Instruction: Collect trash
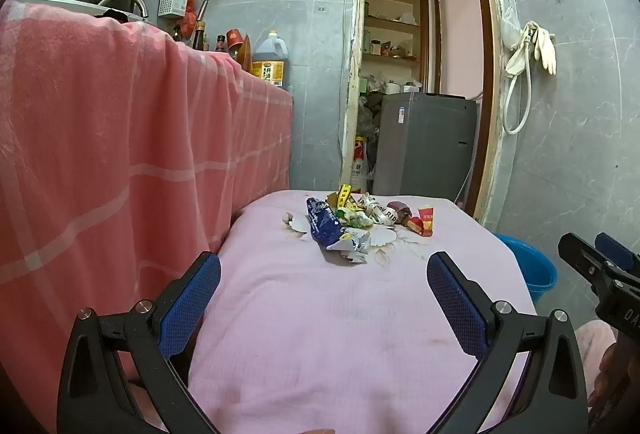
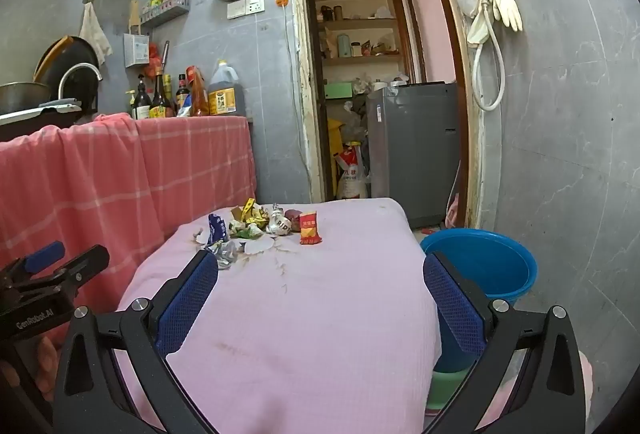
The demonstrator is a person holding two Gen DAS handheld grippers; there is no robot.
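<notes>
A heap of trash point(image 1: 352, 224) lies at the far end of a table under a pink cloth point(image 1: 340, 314): a blue wrapper point(image 1: 322, 222), crumpled foil, yellow and green wrappers, a red packet point(image 1: 426, 218). The heap also shows in the right wrist view point(image 2: 260, 228), with the red packet point(image 2: 310, 228) at its right. My left gripper point(image 1: 324, 274) is open and empty, short of the heap. My right gripper point(image 2: 320, 274) is open and empty, over the near table; it shows in the left wrist view point(image 1: 600, 254) at the right edge.
A blue bucket point(image 2: 480, 262) stands on the floor right of the table, also in the left wrist view point(image 1: 532, 266). A counter draped in pink checked cloth point(image 1: 120, 133) rises on the left with bottles and a sink. A doorway with a grey appliance point(image 2: 412, 145) lies behind.
</notes>
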